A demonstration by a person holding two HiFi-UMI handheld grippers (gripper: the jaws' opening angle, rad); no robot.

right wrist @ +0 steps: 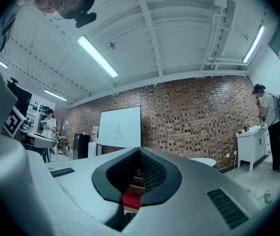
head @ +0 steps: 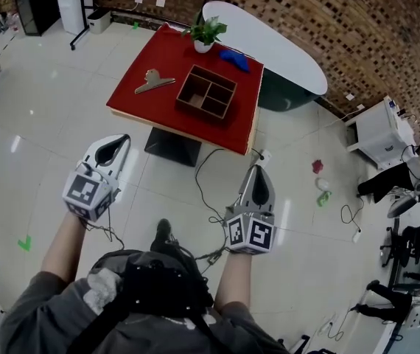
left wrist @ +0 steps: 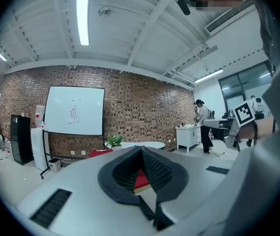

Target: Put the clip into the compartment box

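A metal clip (head: 153,80) lies on the left part of the red table (head: 142,98). To its right stands the brown wooden compartment box (head: 207,92), divided into several sections, all of which look empty. Both grippers hang over the floor well short of the table. My left gripper (head: 124,139) is shut with nothing in it, and in its own view the left gripper (left wrist: 141,149) shows its jaw tips meeting, with a strip of red table behind them. My right gripper (head: 258,171) is also shut and empty, and in its own view the right gripper (right wrist: 140,150) has its jaws together.
A potted plant (head: 208,32) and a blue object (head: 233,59) sit at the table's far side. A white oval table (head: 284,50) stands behind. Cables (head: 208,190) trail over the floor below the table. A white cabinet (head: 382,133) and people are at the right.
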